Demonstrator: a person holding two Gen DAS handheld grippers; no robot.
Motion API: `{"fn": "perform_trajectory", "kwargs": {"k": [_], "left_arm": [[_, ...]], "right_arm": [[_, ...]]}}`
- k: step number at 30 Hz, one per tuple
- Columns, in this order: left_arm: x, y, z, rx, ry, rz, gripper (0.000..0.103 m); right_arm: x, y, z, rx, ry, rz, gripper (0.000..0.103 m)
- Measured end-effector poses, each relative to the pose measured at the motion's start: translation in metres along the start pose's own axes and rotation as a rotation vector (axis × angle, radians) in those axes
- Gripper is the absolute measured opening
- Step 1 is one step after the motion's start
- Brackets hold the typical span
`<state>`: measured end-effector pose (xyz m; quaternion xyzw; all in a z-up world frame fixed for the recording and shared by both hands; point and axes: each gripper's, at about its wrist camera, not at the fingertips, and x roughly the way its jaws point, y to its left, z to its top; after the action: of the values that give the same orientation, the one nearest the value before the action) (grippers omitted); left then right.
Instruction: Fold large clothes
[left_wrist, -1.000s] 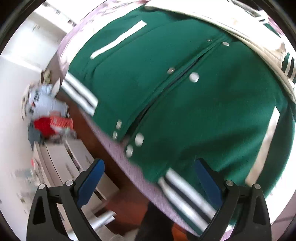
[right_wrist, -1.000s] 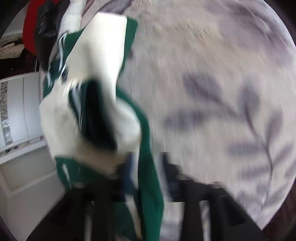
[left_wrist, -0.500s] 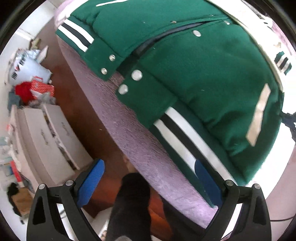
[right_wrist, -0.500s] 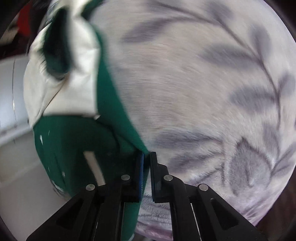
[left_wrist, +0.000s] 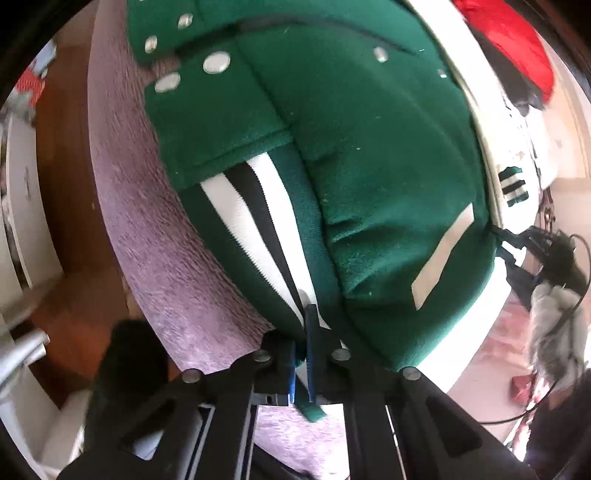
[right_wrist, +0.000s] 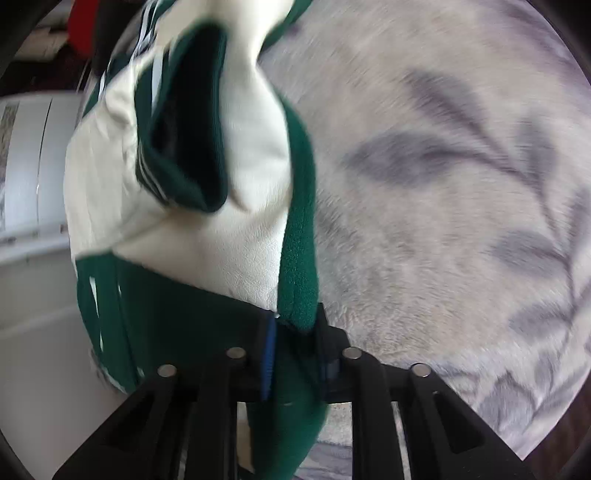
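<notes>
Right now I have the left hand-held gripper (left_wrist: 302, 354) clamped on the striped hem (left_wrist: 258, 221) of the green jacket (left_wrist: 351, 129), which lies on the leaf-patterned blanket (right_wrist: 461, 184). My right hand-held gripper (right_wrist: 295, 347) pinches a green side edge, so both corners can probably lift together for the fold.

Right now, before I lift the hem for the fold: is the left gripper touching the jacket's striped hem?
Touching. The left wrist view shows the left gripper shut on the striped hem, fabric pinched between its blue pads.
</notes>
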<state>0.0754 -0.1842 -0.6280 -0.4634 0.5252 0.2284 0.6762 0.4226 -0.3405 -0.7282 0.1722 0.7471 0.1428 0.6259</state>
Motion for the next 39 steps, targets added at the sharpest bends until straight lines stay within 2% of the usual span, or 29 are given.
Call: {"fn": "perform_trajectory", "kwargs": {"k": [3,5,8,9,10,11,12,13,15,16,18,20,24,27,28,30,31,32,33,34,35,36,39], "left_arm": [[0.006,0.006,-0.002,0.057,0.008,0.017,0.003],[0.007,0.006,0.002,0.083,0.024,0.015,0.003],[-0.002,-0.012,0.007,0.143,0.047,0.062,0.007],[-0.006,-0.017,0.005,0.156,0.051,0.077,0.008],[-0.013,-0.022,0.004,0.171,0.049,0.092,0.009],[-0.019,-0.026,0.006,0.183,0.043,0.119,0.014],[-0.023,-0.033,0.006,0.190,0.036,0.157,0.028],[-0.027,-0.036,0.005,0.197,0.022,0.181,0.036],[-0.040,-0.048,0.009,0.237,-0.046,0.229,0.086],[-0.044,-0.053,0.011,0.262,-0.072,0.268,0.093],[-0.046,-0.066,0.023,0.333,-0.154,0.342,0.096],[-0.038,-0.082,0.040,0.373,-0.208,0.410,0.096],[-0.019,-0.099,0.078,0.377,-0.221,0.394,0.096],[-0.008,-0.114,0.098,0.390,-0.236,0.415,0.096],[-0.012,-0.112,0.100,0.391,-0.236,0.410,0.096],[-0.009,-0.121,0.106,0.384,-0.233,0.416,0.096],[-0.008,-0.126,0.108,0.383,-0.231,0.419,0.096],[-0.009,-0.126,0.109,0.385,-0.227,0.416,0.096],[-0.005,-0.128,0.110,0.388,-0.219,0.422,0.096],[-0.001,-0.129,0.111,0.395,-0.208,0.433,0.096],[0.001,-0.131,0.109,0.400,-0.200,0.439,0.096],[0.004,-0.131,0.108,0.412,-0.189,0.450,0.096],[0.009,-0.133,0.103,0.457,-0.188,0.490,0.096]], "right_arm": [[-0.008,-0.008,0.005,0.067,-0.066,-0.027,0.011],[0.013,-0.032,0.006,0.157,-0.008,-0.004,0.011],[0.012,-0.009,0.006,0.058,0.004,-0.047,0.015],[0.008,-0.003,0.006,0.040,0.029,-0.030,0.016],[0.004,0.002,0.006,0.032,0.054,-0.005,0.023],[-0.003,0.000,0.006,0.026,0.076,0.017,0.044],[-0.011,0.000,0.006,0.027,0.083,0.038,0.054],[-0.027,-0.003,0.009,0.038,0.048,0.073,0.061],[-0.048,-0.008,0.019,0.050,-0.012,0.125,0.061],[-0.060,-0.012,0.036,0.063,-0.059,0.139,0.061],[-0.071,-0.020,0.062,0.099,-0.112,0.165,0.061],[-0.082,-0.036,0.106,0.150,-0.151,0.186,0.062],[-0.067,-0.039,0.184,0.184,-0.157,0.254,0.063],[-0.028,-0.031,0.223,0.207,-0.080,0.324,0.063],[-0.009,-0.026,0.236,0.201,-0.024,0.337,0.065],[0.009,-0.018,0.243,0.184,0.032,0.360,0.065],[0.014,-0.011,0.243,0.162,0.039,0.370,0.069],[0.017,0.001,0.243,0.119,0.038,0.380,0.069],[0.018,0.010,0.242,0.082,0.032,0.363,0.063],[0.020,0.019,0.241,0.044,0.032,0.361,0.022],[0.023,0.028,0.238,0.019,0.049,0.350,0.013],[0.020,0.033,0.236,0.016,0.027,0.312,0.013],[-0.007,0.066,0.229,-0.104,-0.114,0.104,0.012]]}}
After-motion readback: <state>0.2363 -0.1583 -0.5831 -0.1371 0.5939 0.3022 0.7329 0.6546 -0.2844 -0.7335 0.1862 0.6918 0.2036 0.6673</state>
